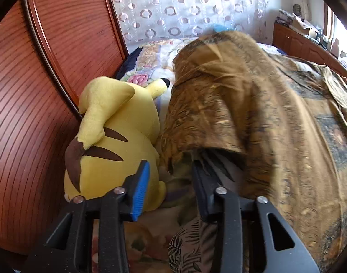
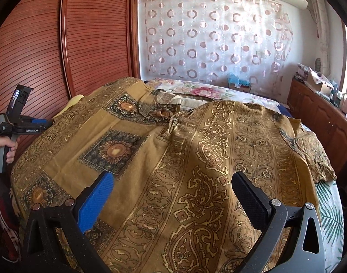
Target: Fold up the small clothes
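A brown and gold patterned garment (image 2: 173,159) with sunflower squares and paisley bands lies spread over the bed. In the left wrist view it (image 1: 253,104) is blurred and a fold of it drapes over the right finger (image 1: 205,182). My left gripper (image 1: 171,166) is open, at the garment's left edge beside a yellow plush toy; it also shows at the far left of the right wrist view (image 2: 36,125), held by a hand. My right gripper (image 2: 171,179) is open wide just above the cloth, holding nothing.
A yellow Pikachu plush (image 1: 114,141) lies against the red wooden wardrobe (image 1: 25,113). A floral quilt (image 2: 196,91) lies behind the garment. A patterned curtain (image 2: 219,34) hangs on the back wall. A cluttered wooden cabinet (image 2: 321,113) stands at the right.
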A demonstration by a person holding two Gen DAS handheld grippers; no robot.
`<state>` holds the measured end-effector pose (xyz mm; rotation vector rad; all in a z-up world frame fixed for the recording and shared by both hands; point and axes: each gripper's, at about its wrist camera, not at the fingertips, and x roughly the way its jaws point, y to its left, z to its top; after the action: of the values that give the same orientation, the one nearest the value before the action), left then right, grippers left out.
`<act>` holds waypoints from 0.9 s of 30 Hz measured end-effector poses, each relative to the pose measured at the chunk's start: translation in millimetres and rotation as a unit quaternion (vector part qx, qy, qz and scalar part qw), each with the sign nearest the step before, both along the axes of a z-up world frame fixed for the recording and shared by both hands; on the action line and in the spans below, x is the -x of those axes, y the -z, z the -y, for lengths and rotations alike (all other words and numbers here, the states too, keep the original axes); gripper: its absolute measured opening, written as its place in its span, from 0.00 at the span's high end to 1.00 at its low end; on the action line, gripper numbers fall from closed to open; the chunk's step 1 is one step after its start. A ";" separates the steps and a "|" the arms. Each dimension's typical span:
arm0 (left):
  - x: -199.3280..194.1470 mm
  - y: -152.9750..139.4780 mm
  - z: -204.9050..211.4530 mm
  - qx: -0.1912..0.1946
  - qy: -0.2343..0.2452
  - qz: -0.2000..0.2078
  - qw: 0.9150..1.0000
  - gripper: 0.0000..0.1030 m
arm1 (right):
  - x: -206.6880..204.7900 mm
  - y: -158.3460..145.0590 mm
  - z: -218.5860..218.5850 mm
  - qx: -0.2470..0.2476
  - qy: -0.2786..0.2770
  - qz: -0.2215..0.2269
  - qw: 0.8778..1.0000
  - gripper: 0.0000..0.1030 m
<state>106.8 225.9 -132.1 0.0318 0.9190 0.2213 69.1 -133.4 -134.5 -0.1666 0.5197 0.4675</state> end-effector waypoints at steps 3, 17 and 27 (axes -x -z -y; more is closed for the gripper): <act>-9.9 6.5 -6.0 -0.004 0.001 -0.009 1.000 0.68 | -0.3 0.2 1.9 0.004 0.002 -0.003 1.000 0.00; -13.9 -48.2 -1.9 -0.007 0.006 0.066 0.998 0.98 | -4.3 0.9 7.7 0.004 0.003 -0.018 1.000 0.00; 0.3 -130.6 107.3 -0.065 0.145 0.152 0.976 0.98 | -5.6 1.7 28.9 0.005 0.026 -0.018 0.999 0.00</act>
<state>106.5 118.6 -1.5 0.2457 0.5847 0.0132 74.8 -162.2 -136.2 -0.1534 0.5601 0.4173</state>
